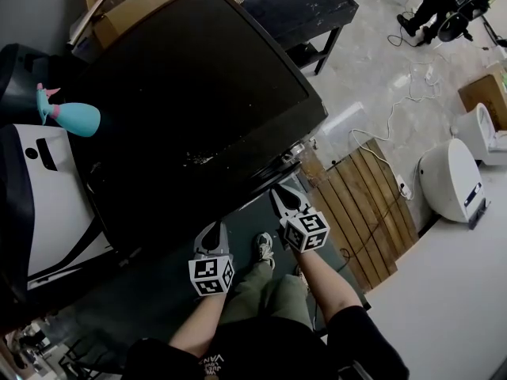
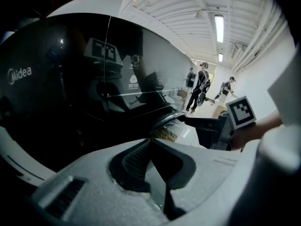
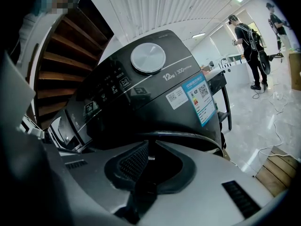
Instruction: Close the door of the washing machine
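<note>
A dark top-loading washing machine (image 1: pixel 198 109) fills the middle of the head view. Its glossy door (image 2: pixel 70 93) carries a Midea logo in the left gripper view. My right gripper (image 1: pixel 279 190) is at the machine's front right corner, shut on the door's silvery front rim (image 2: pixel 167 119). In the right gripper view that curved rim (image 3: pixel 188 136) runs across the right gripper (image 3: pixel 148 147), below the control panel (image 3: pixel 113 86) and round dial (image 3: pixel 148 58). My left gripper (image 1: pixel 210 229) sits lower left of it, at the machine's front. The left gripper (image 2: pixel 153 145) is shut with nothing between its pads.
A teal spray bottle (image 1: pixel 71 117) stands on a white appliance (image 1: pixel 55 188) at the left. A wooden pallet (image 1: pixel 364 212), a white device (image 1: pixel 451 176), cables and a cardboard box (image 1: pixel 483 93) lie to the right. A black bench (image 1: pixel 305 10) stands behind. People (image 3: pixel 249 51) stand far off.
</note>
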`<state>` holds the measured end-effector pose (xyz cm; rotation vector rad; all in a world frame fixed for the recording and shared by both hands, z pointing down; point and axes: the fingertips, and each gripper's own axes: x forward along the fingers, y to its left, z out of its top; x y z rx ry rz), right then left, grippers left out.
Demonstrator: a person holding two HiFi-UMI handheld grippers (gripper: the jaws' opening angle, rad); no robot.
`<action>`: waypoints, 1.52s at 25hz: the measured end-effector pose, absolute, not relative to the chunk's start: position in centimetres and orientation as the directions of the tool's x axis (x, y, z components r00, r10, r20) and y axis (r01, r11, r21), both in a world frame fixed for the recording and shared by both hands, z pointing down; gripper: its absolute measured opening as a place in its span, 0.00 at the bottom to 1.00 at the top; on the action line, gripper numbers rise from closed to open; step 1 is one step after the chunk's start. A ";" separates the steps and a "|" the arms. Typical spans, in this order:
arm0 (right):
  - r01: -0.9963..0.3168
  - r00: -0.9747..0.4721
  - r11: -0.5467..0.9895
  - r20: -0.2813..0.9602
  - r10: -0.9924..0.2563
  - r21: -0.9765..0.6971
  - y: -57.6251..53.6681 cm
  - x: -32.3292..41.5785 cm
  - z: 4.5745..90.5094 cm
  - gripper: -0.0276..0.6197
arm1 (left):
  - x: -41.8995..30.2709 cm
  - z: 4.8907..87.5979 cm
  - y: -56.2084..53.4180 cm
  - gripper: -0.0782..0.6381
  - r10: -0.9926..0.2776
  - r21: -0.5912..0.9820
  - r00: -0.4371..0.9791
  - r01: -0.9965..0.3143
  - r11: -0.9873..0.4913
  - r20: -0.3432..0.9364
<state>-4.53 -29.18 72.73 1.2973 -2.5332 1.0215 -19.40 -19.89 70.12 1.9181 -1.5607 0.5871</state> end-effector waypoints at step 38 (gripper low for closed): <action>-0.757 -0.648 0.454 0.447 -0.617 -0.471 -23.5 -2.2 66.4 0.05 | -16.5 64.7 -15.0 0.12 -0.769 0.245 0.283 -0.955 -0.169 0.574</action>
